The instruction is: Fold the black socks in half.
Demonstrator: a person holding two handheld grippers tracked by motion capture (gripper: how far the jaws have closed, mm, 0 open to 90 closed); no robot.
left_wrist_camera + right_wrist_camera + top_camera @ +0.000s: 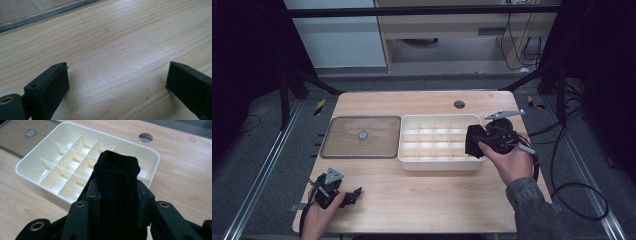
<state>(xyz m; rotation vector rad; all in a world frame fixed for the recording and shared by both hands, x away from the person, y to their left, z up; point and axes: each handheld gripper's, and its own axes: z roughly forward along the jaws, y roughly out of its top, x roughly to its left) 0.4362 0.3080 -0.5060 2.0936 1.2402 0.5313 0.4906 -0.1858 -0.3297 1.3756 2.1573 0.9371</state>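
Observation:
My right gripper [117, 192] is shut on a folded black cloth bundle [116, 175], which stands up between its jaws. In the high view that black cloth bundle [474, 141] hangs over the right end of the white divided tray [412, 162], with the right gripper [482, 140] held in a hand above the table. The white divided tray [27, 173] has several compartments and all that I can see hold nothing. My left gripper [353, 194] rests near the table's front left edge. In its own view the left gripper [117, 80] stands open over bare wood.
A clear lid [361, 137] with a small round knob lies flat to the left of the tray. A round cable hole [459, 104] sits in the tabletop behind the tray. Cables trail off the table's right side [562, 190].

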